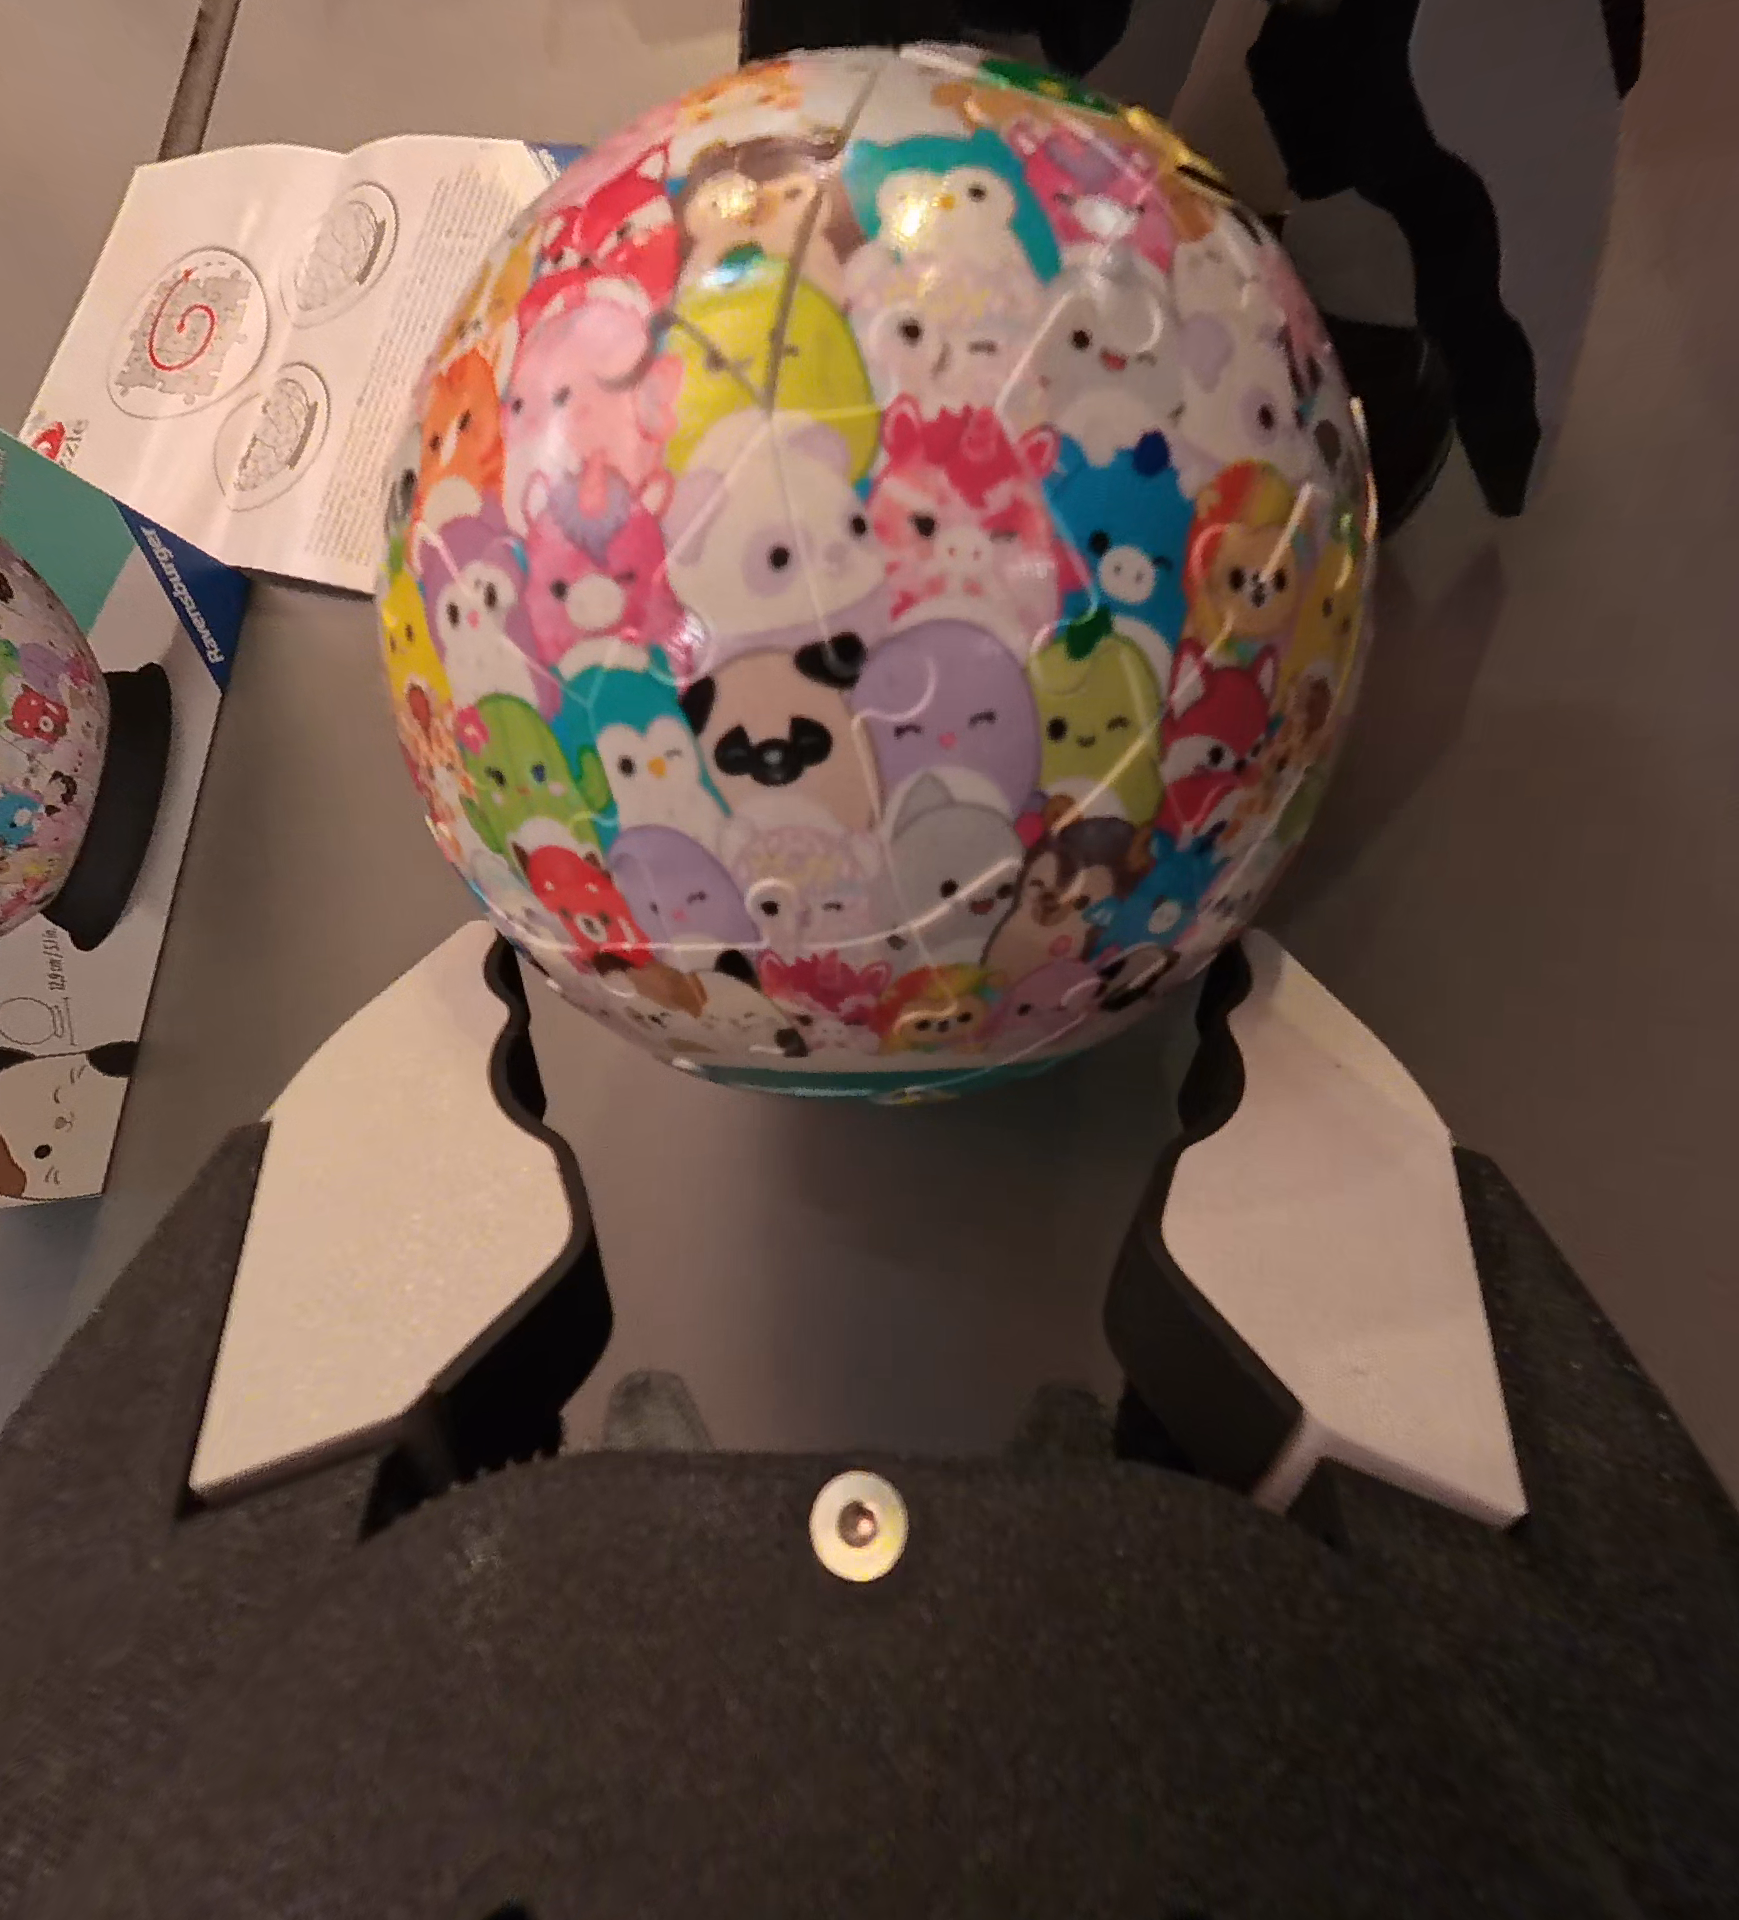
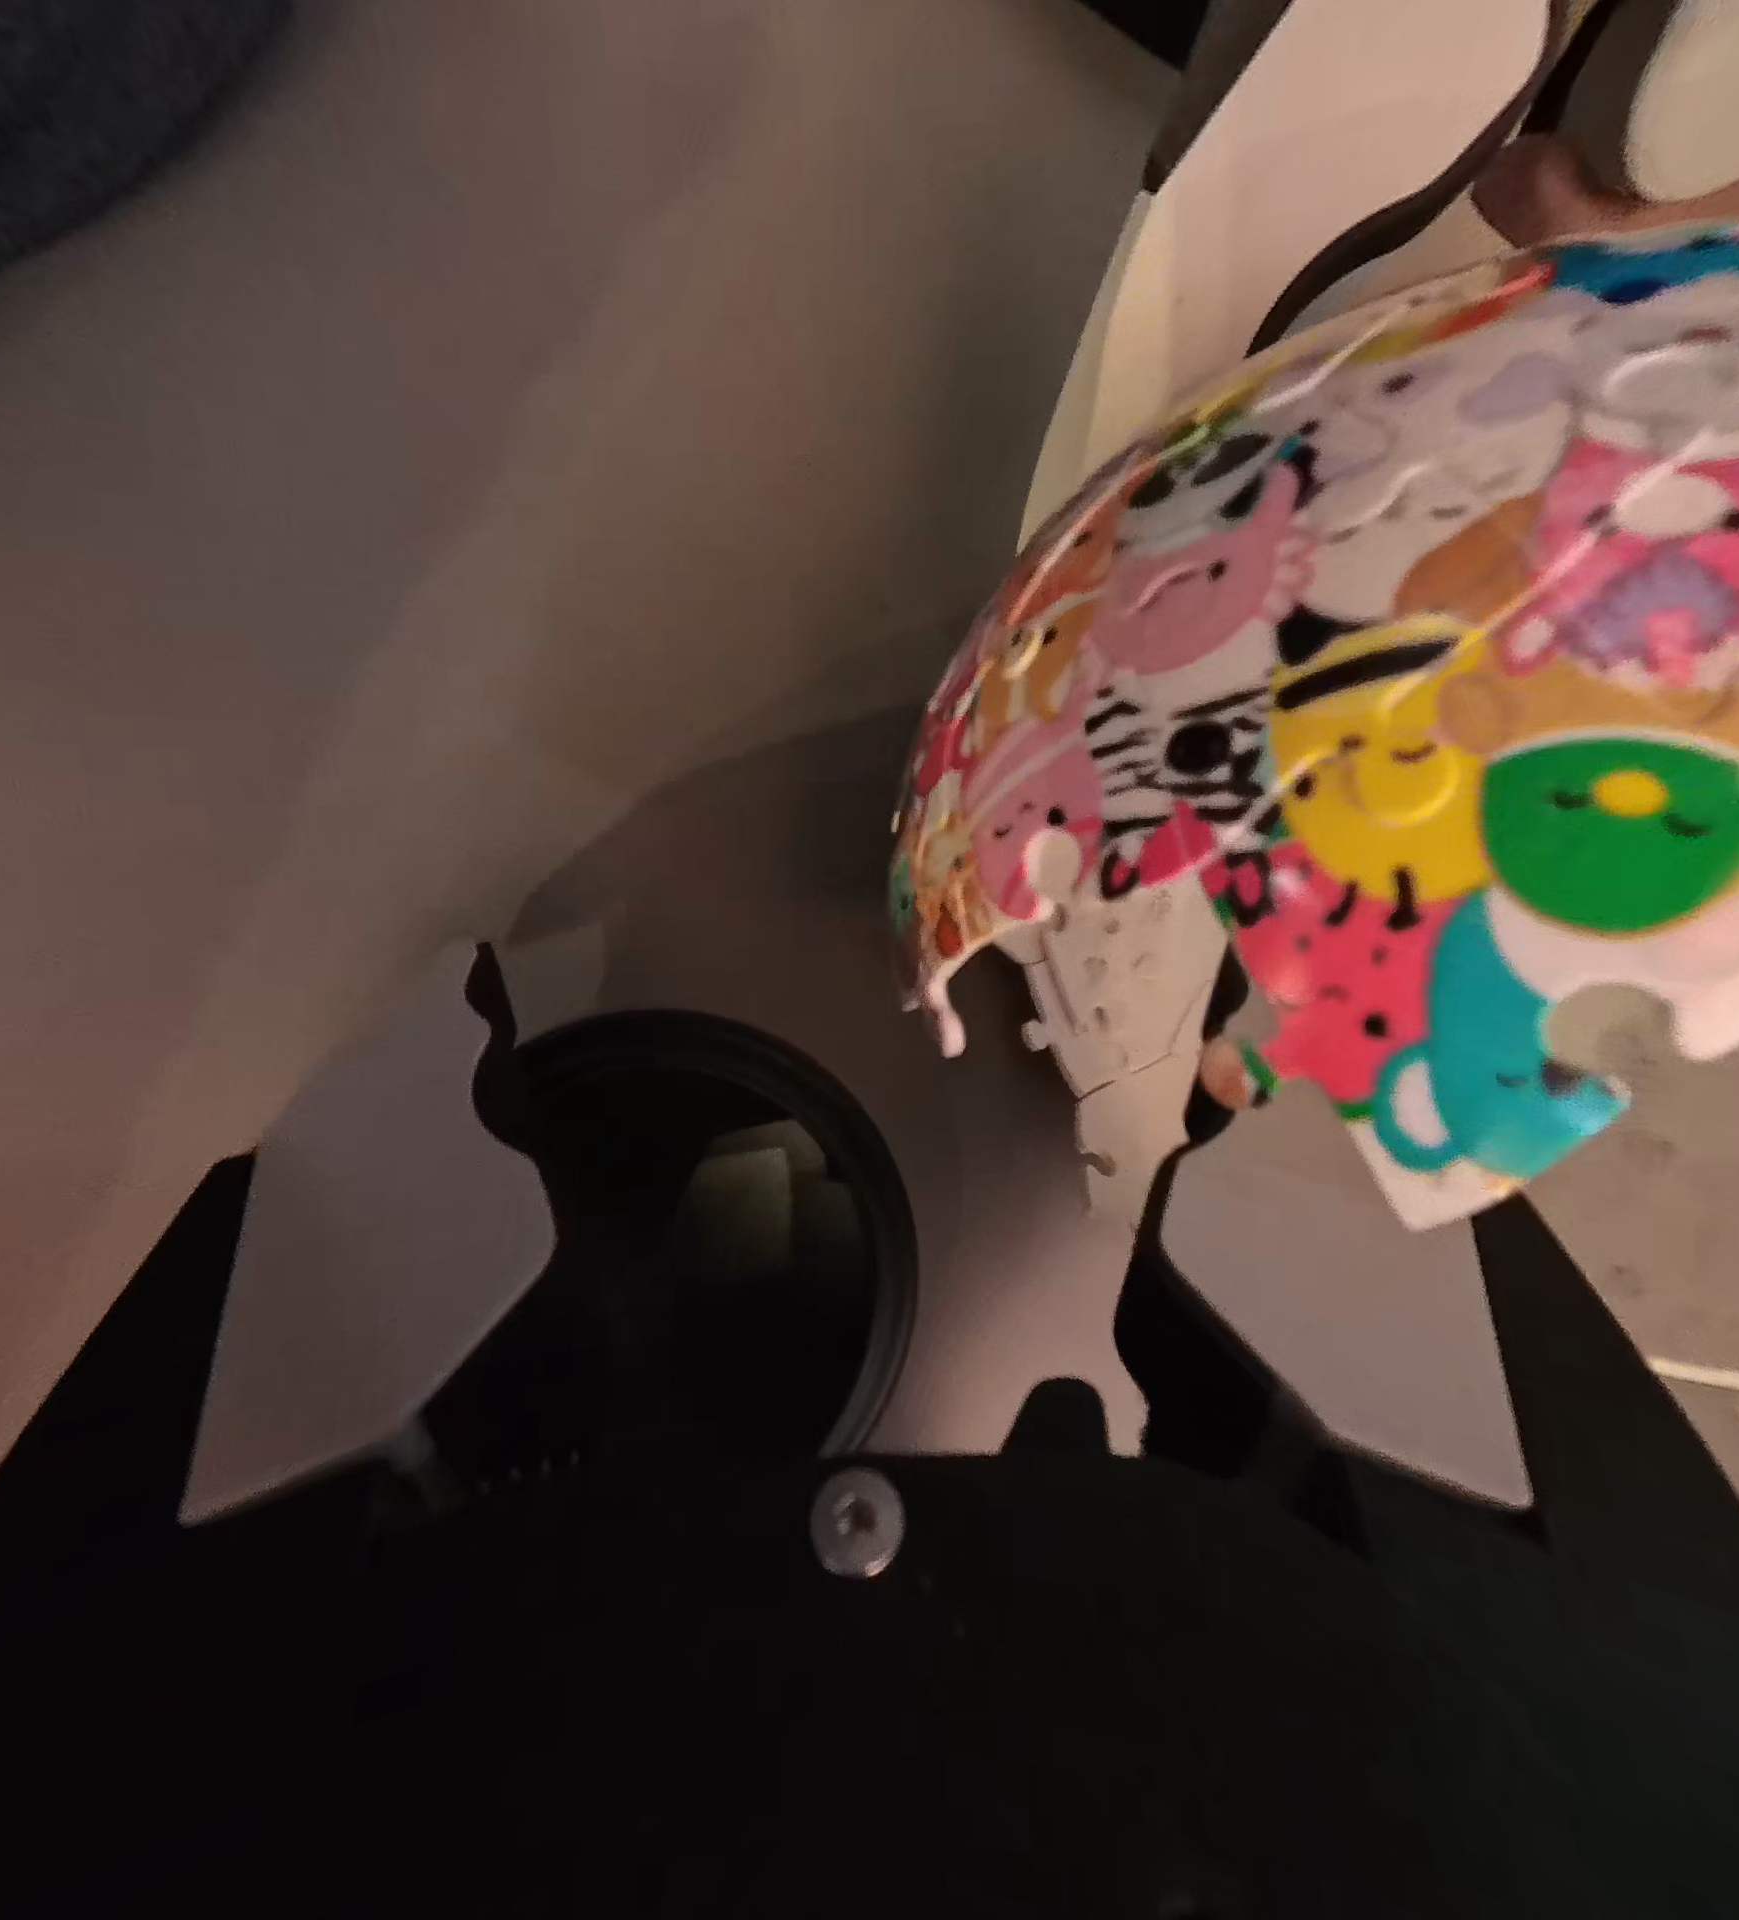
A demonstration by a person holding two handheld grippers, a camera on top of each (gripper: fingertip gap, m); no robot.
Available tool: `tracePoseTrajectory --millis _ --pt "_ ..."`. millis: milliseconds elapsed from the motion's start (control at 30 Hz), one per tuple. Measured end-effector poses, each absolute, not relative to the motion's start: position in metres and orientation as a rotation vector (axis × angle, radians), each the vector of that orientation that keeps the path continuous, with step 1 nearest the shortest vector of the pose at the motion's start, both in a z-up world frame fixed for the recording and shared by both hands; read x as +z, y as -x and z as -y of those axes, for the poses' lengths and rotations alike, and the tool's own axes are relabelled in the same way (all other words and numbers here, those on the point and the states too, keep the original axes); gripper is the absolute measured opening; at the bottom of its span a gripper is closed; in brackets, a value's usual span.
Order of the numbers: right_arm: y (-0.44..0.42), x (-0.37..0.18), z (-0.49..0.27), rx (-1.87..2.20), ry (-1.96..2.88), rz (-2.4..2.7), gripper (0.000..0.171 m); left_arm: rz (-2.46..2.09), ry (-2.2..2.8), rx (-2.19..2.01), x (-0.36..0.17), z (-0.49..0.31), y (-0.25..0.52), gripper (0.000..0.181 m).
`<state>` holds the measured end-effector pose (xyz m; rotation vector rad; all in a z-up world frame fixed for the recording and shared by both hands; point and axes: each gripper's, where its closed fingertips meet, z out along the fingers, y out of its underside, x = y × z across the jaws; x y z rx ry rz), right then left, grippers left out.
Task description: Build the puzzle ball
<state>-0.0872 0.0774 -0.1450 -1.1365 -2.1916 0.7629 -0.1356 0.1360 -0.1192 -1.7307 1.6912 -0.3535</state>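
Two grippers are working around one puzzle ball (image 1: 875, 540). In the left wrist view, the left gripper (image 1: 870, 966) is cupping the ball's lower part, both fingers spread wide and touching its sides, holding it above the grey table (image 1: 1623, 727). Near the table's left edge, the puzzle box (image 1: 34, 790) is lying with the instruction leaflet (image 1: 273, 343) just beyond it. In the right wrist view, the right gripper (image 2: 834, 1049) is standing open, its right finger (image 2: 1197, 1049) reaching into the ball's unfinished gap, with the black stand ring (image 2: 844, 1195) sitting on the table below.
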Motion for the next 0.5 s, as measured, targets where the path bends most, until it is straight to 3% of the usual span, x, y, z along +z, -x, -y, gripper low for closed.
tracePoseTrajectory --millis 500 --pt "0.0885 -0.155 -0.0734 0.721 1.168 2.337 0.125 -1.7 1.699 -0.344 -0.1182 -0.1323 0.1369 0.12"
